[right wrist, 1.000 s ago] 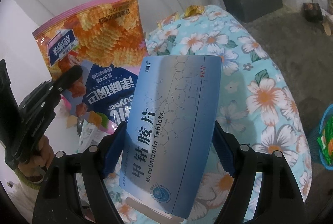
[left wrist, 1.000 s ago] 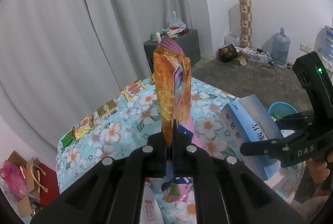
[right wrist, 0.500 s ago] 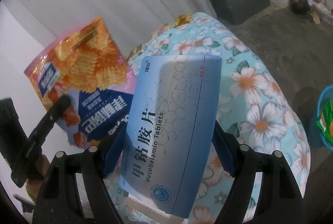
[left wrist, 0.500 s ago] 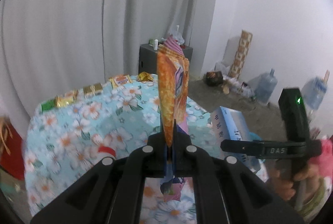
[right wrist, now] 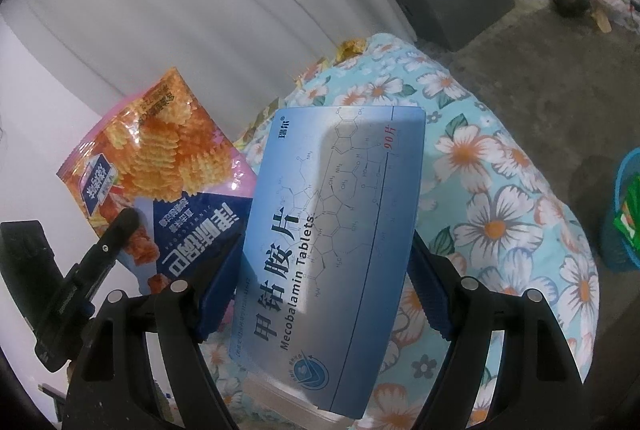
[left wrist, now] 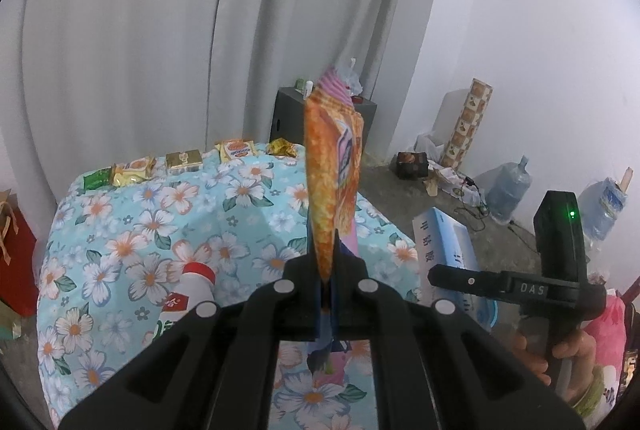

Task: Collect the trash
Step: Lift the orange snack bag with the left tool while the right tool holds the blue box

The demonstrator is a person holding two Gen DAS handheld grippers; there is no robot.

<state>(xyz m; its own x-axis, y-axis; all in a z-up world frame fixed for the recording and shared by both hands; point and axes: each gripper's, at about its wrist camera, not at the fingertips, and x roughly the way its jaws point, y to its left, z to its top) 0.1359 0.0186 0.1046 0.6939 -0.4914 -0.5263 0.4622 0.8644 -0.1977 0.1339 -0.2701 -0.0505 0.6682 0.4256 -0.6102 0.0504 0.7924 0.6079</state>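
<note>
My left gripper (left wrist: 326, 270) is shut on the bottom edge of an orange and pink chip bag (left wrist: 332, 170), which stands upright above the floral table. From the right wrist view the same chip bag (right wrist: 160, 158) hangs at the left with a left finger (right wrist: 128, 222) across it. My right gripper (right wrist: 326, 266) is shut across the width of a blue tablet box (right wrist: 332, 242), held over the table's edge. In the left wrist view that tablet box (left wrist: 444, 242) and a hand (left wrist: 560, 354) on the right gripper's handle show at the right.
The table (left wrist: 140, 230) wears a turquoise flowered cloth. Several snack wrappers (left wrist: 180, 158) line its far edge, and a white bottle with a red cap (left wrist: 188, 294) lies near me. A blue basket (right wrist: 624, 222) with green wrappers stands on the floor at right. A grey cabinet (right wrist: 452, 2) sits by the curtain.
The left view has rolled level and swung across the table, the chip bag still gripped. In the right view the chip bag has sunk to the lower left; the box stays held.
</note>
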